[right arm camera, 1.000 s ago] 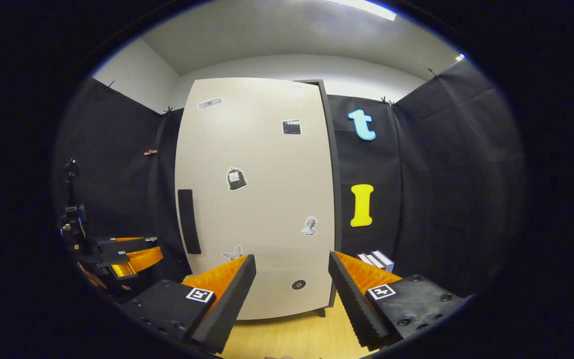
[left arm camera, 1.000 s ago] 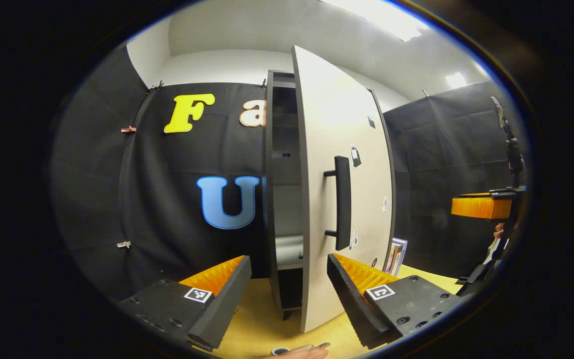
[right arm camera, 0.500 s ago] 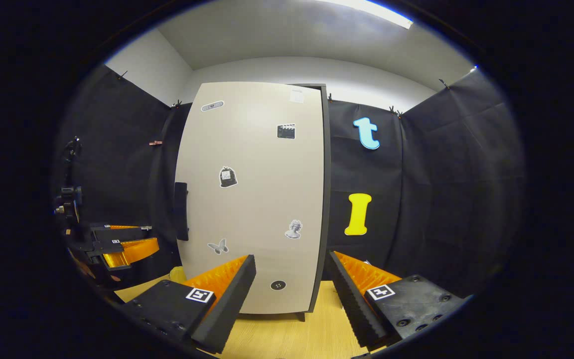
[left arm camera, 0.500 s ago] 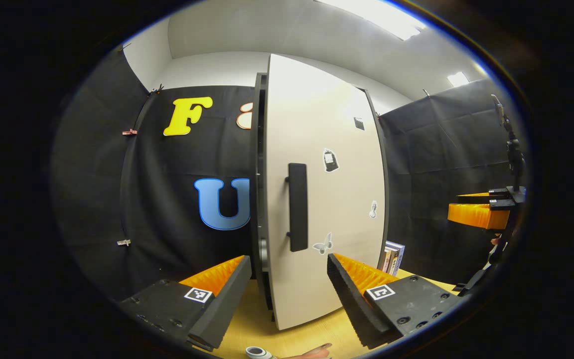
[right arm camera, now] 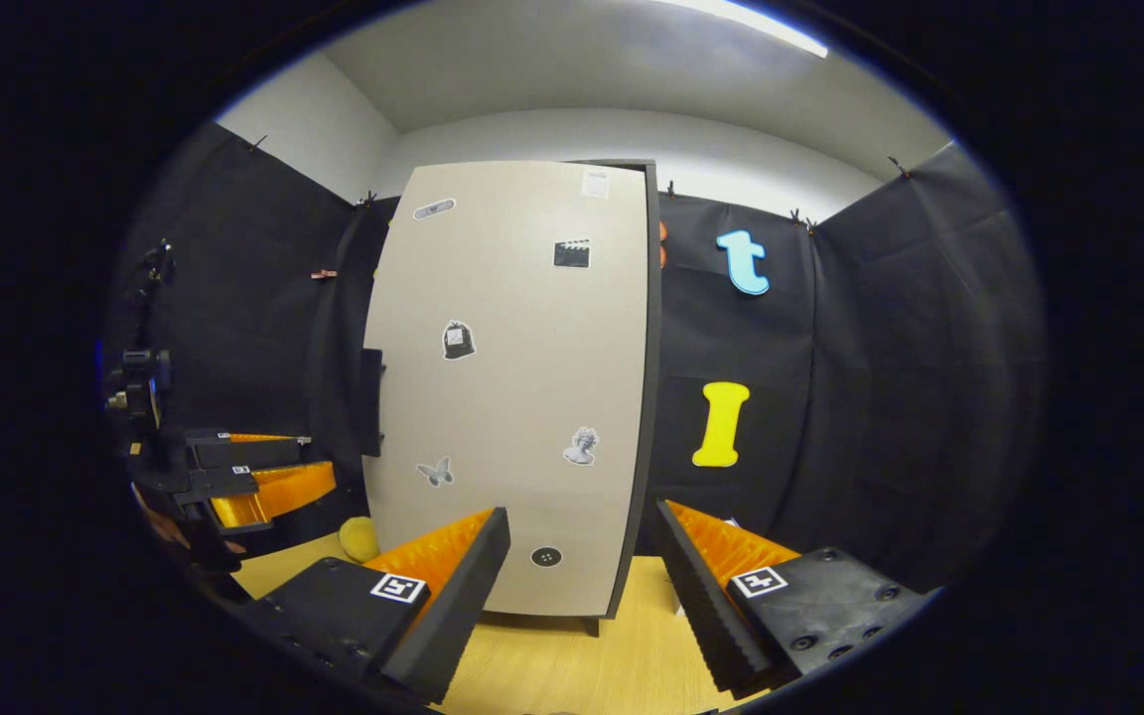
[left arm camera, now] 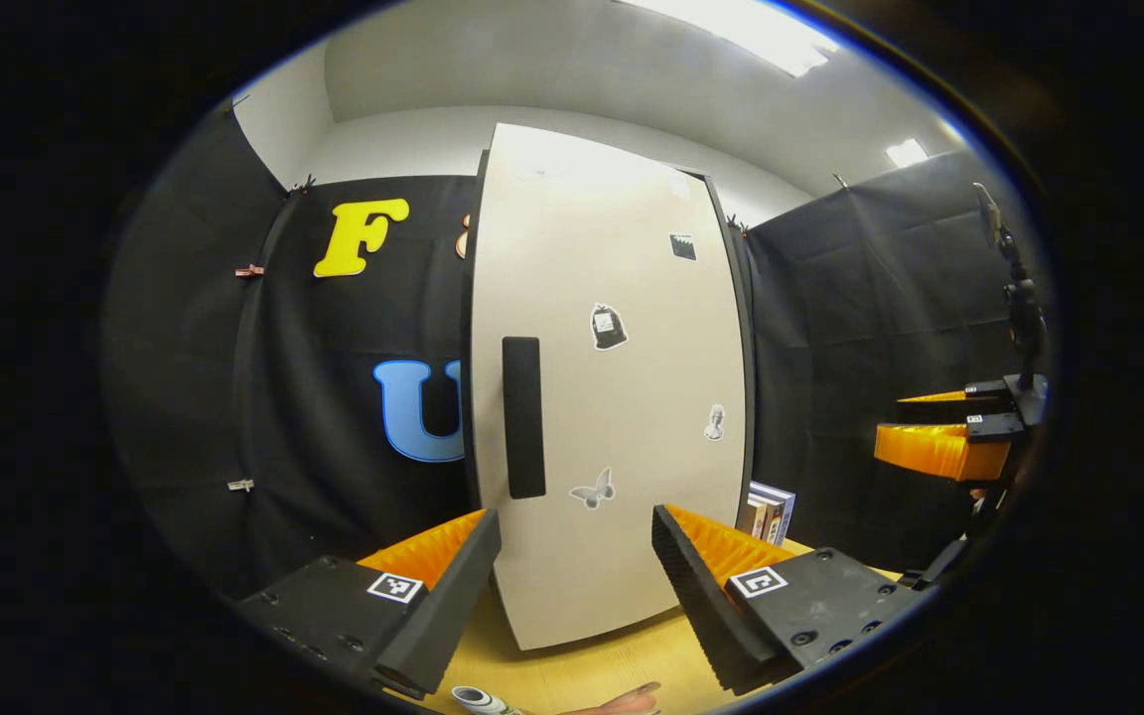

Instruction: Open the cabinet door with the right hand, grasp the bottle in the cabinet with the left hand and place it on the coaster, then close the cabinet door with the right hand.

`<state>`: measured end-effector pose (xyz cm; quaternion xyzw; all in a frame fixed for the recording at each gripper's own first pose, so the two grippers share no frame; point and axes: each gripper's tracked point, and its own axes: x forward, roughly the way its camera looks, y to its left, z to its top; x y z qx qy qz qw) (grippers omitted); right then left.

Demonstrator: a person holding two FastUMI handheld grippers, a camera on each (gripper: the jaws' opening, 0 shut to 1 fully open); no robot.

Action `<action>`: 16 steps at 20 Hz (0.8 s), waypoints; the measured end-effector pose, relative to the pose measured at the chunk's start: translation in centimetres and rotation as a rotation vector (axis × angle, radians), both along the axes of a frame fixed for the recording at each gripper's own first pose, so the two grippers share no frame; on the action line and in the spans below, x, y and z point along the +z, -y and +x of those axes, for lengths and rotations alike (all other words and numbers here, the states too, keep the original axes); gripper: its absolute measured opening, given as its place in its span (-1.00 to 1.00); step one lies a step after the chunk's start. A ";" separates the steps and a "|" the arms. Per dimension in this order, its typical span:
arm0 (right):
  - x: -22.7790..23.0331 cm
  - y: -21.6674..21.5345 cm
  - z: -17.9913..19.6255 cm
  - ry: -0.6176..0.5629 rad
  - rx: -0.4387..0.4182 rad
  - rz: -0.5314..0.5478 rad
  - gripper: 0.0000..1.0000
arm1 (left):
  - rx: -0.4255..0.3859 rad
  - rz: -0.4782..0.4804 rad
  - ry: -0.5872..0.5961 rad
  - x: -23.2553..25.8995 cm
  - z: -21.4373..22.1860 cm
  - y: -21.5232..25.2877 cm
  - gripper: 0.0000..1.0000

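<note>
The cabinet door (left arm camera: 612, 397) appears shut flush against the cabinet, so the closing step is judged all but done; what remains is best handled by confirming that no gap is left at the handle (left arm camera: 522, 417) edge and drawing both claws clear without brushing the door. The left claw (left arm camera: 577, 586) is held wide open and empty, as is the right claw (right arm camera: 582, 586). The bottle (left arm camera: 478, 700) is glimpsed low on the table (left arm camera: 592, 670) in the left gripper view, with books (left arm camera: 766, 508) beside the cabinet; the coaster cannot be made out. The right gripper view offers a yellow object (right arm camera: 360, 538) near the cabinet's foot and the door's hinge side.
</note>
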<state>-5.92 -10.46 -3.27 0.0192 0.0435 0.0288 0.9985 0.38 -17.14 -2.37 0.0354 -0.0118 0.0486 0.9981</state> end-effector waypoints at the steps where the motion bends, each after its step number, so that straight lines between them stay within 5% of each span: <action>1: 0.0 0.1 0.1 0.002 0.000 -0.004 0.92 | 0.002 0.003 0.000 0.1 0.1 0.2 0.93; 16: 0.0 0.6 0.2 -0.002 0.014 -0.009 0.92 | 0.021 -0.007 -0.004 0.3 0.4 1.0 0.93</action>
